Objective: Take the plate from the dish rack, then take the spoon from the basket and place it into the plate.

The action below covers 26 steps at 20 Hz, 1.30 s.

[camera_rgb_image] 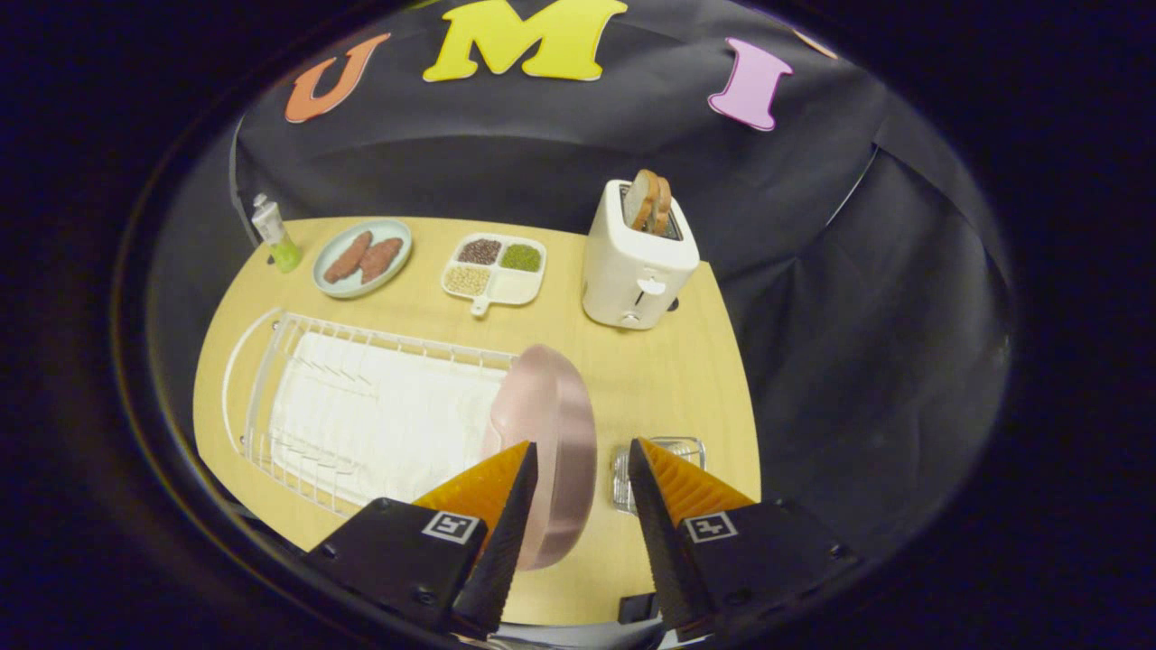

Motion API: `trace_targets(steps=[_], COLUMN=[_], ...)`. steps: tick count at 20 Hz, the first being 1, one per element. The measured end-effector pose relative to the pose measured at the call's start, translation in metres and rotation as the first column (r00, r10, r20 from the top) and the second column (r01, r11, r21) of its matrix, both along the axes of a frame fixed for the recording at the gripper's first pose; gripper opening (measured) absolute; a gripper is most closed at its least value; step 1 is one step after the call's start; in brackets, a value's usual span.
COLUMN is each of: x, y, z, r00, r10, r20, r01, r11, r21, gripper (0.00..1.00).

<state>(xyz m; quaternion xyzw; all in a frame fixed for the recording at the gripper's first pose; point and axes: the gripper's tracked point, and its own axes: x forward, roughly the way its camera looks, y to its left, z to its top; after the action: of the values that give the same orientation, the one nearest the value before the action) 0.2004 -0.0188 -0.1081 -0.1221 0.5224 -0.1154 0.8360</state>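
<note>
while the gripper [582,451] hovers released with fingers spread, the pink plate [555,433] stands on edge at the right end of the rack [361,406], between the fingers, and the basket [668,451] sits right of it.

Glossy plate [553,424], wire dish rack [298,361]

Wooden table [668,379] bears dish rack [361,415]; toaster [637,262]; sausage plate [361,257]; divided tray [494,268]; wire basket [659,469].

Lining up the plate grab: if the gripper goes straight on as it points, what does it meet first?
Probably the pink plate's rim, just ahead of the open gripper and standing on edge in the dish rack. Depth is unclear; it could slip past.
</note>
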Motion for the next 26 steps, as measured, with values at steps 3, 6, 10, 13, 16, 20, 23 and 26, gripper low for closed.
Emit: trace_targets(steps=[3,6,10,13,16,20,23,26], x=[0.004,0.003,0.002,0.001,-0.002,-0.009,-0.013,-0.012], y=[0.0,-0.004,-0.001,0.003,0.005,0.002,0.0,-0.001], z=[-0.007,-0.017,-0.02,-0.019,-0.016,-0.013,-0.012,-0.009], r00=[0.998,0.988,0.984,0.985,0.986,0.985,0.983,0.979], r10=[-0.04,-0.097,-0.133,-0.136,-0.141,-0.158,-0.175,-0.2], r20=[-0.056,-0.119,-0.114,-0.105,-0.087,-0.069,-0.062,-0.047], r01=[0.038,0.091,0.127,0.127,0.132,0.152,0.17,0.194], r11=[0.998,0.994,0.99,0.988,0.986,0.984,0.982,0.975], r21=[-0.047,-0.054,-0.056,-0.092,-0.104,-0.089,-0.078,-0.107], gripper=[0.5,0.43,0.27,0.23,0.2,0.18,0.17,0.17])
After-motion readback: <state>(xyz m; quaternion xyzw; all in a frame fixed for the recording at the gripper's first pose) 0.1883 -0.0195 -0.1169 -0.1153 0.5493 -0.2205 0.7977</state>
